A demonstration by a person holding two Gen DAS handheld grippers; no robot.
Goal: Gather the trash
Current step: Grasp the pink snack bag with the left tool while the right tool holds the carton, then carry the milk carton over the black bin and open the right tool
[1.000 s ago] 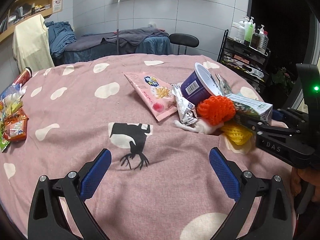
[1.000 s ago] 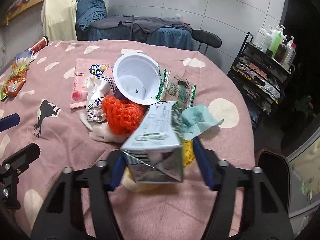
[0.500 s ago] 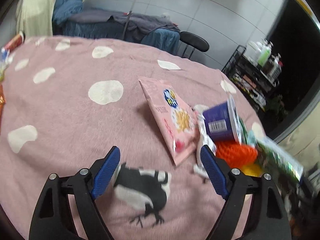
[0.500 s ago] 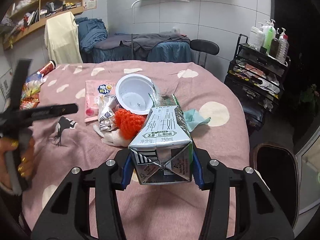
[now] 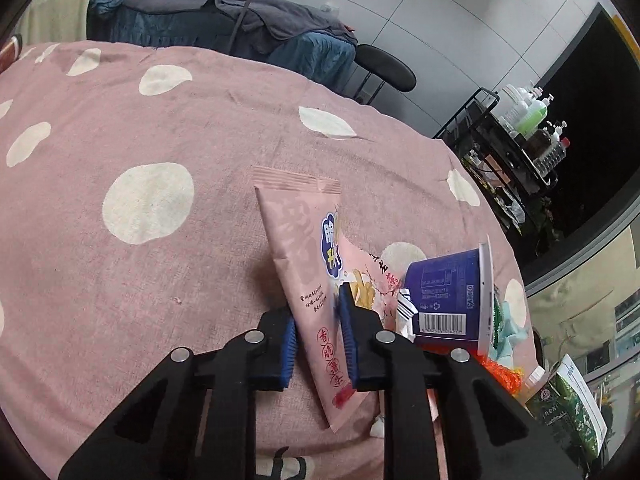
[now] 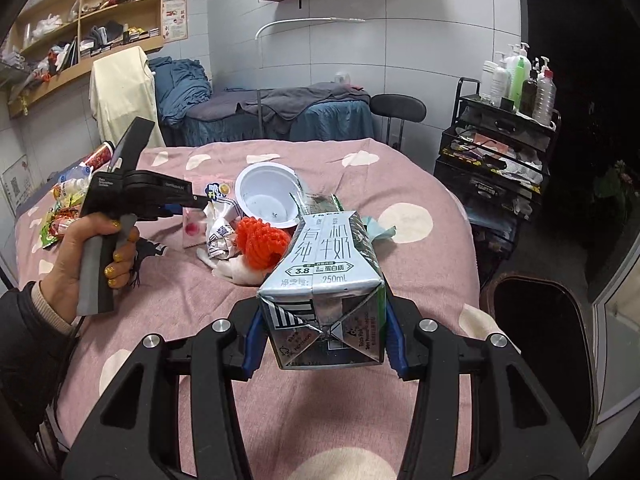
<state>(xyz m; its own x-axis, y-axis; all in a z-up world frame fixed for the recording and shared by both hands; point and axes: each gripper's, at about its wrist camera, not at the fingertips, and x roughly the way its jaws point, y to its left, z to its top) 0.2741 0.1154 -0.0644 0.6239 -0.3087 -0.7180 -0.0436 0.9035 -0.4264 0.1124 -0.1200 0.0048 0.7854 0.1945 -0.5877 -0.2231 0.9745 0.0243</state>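
Left hand-held gripper [image 5: 318, 342] clamps the flat, glossy pink snack packet [image 5: 310, 276] at lower centre. Right hand-held gripper [image 6: 324, 340] grips the creased, foil-grey rectangular milk carton [image 6: 324, 284].

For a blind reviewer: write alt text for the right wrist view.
The right gripper clamps a silver 250 mL milk carton above a pink spotted tablecloth. Behind it lie a white plastic cup and orange mesh netting, while the left gripper reaches a pink snack packet.
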